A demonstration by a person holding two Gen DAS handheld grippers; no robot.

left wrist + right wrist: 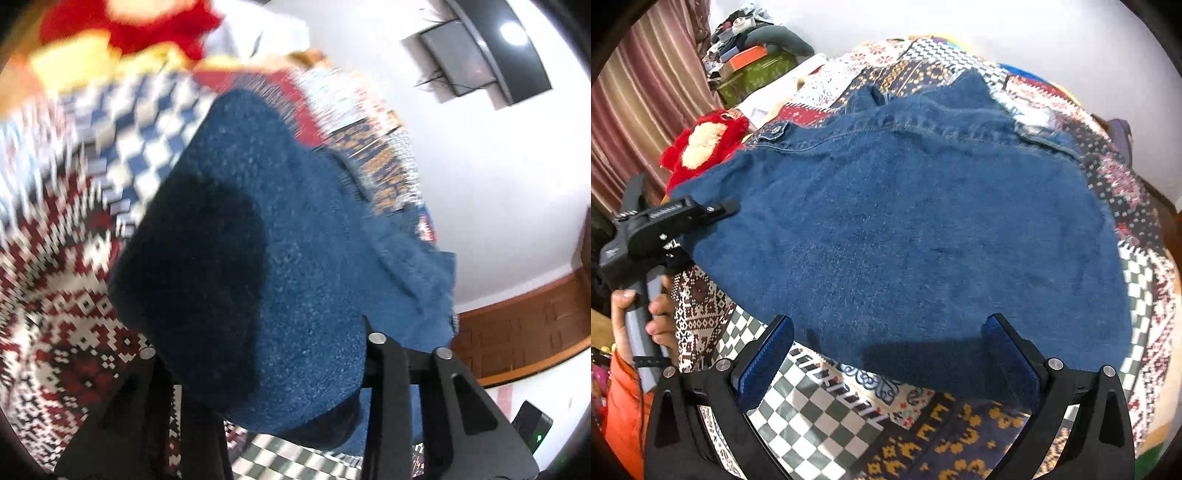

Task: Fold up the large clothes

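A blue denim jacket [905,221] lies spread, back side up, on a patchwork quilt [831,398]. The collar is at the far side. In the right wrist view my left gripper [713,214] grips the jacket's left edge, held by a person's hand [631,314]. The left wrist view is blurred. There the denim [277,221] bulges up between the fingers of the left gripper [258,369] and hides their tips. My right gripper [886,332] is open over the near hem. Its blue pads [768,362] stand apart on either side of the cloth edge without pressing on it.
A red plush toy [701,147] sits on the bed's left side, beside the jacket. Beyond it is a green box [753,70] with clutter on top, and a striped curtain [646,92]. The quilt's right edge meets a white wall and wooden floor [517,332].
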